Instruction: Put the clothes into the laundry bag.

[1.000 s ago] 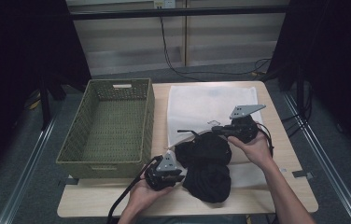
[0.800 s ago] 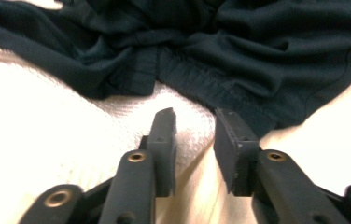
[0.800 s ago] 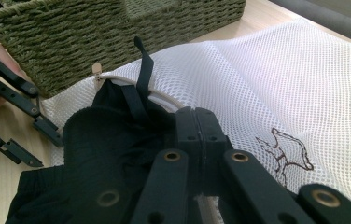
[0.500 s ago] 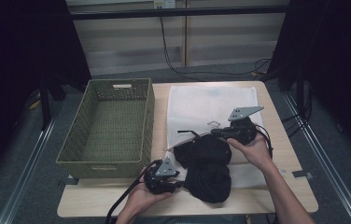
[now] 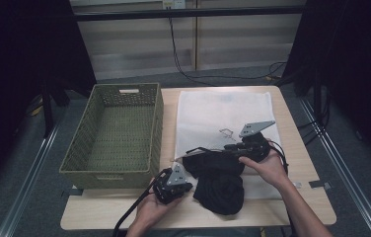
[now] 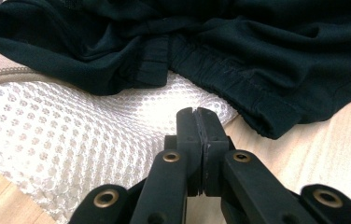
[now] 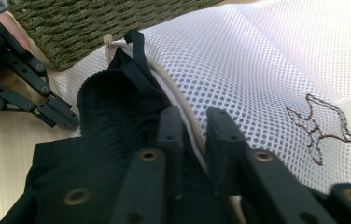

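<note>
Fingers first: left gripper (image 6: 197,135) is seen clamped shut on nothing, jaws just closed, tip over the white mesh bag (image 6: 71,140) at frame bottom, just short of the black garment (image 6: 239,51). Right gripper (image 7: 193,135) is parted a little, jaws just opened; the bag's beige zipper edge (image 7: 176,105) runs between the jaws, and no firm pinch on it can be made out.

Garment is judged light, limp and non-fragile, and it will sag and bunch. Best taken at the thick elastic waistband (image 6: 220,79), not the loose folds.

In the high view the garment (image 5: 218,185) lies lower centre, half out of the bag mouth. Table edge (image 5: 198,224) is close below. Free room is seen on the bag's flat upper part (image 5: 223,111). Basket (image 5: 114,133) stands left, just beside.
</note>
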Available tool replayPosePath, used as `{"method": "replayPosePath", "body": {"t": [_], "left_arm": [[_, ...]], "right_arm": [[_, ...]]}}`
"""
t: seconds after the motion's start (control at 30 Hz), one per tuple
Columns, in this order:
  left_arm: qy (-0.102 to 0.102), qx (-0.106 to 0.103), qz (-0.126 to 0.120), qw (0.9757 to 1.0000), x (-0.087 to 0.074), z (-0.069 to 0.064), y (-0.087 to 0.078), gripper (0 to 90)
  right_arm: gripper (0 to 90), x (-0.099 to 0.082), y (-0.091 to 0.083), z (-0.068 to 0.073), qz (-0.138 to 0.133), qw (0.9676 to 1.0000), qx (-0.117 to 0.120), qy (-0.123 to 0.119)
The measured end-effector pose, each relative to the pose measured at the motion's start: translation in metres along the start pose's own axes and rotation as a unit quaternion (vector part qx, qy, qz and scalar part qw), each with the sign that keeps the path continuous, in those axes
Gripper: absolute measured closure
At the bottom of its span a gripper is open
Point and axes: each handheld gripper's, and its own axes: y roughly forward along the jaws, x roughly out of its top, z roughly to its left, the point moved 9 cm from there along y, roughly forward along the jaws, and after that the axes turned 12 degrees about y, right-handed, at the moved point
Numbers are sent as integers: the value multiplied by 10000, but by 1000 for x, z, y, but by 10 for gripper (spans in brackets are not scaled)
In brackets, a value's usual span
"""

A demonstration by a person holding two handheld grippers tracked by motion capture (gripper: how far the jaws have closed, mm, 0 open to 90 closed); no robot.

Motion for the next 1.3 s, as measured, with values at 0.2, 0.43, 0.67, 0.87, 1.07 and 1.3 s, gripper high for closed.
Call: {"method": "replayPosePath", "body": {"t": [0.2, 0.43, 0.67, 0.87, 1.07, 1.3], "left_arm": [[-59, -26, -24, 10000, 0, 0, 0, 897], [-73, -12, 5, 10000, 0, 0, 0, 898], [-87, -14, -26, 10000, 0, 0, 1, 898], [-99, -12, -27, 9999, 0, 1, 1, 898], [-136, -35, -5, 9999, 0, 1, 0, 898], [-106, -13, 19, 9999, 0, 1, 0, 897]], "right_arm": [[526, 2, -14, 11, -220, 9997, 66, -30], [457, -11, -23, 41, -174, 9990, 320, -256], [394, -38, -17, 67, 128, 9977, 558, -369], [366, -64, -5, 76, 516, 9945, 823, -393], [254, -80, 9, 80, 804, 9916, 869, -522], [271, -100, 29, 84, 1276, 9862, 700, -793]]}}
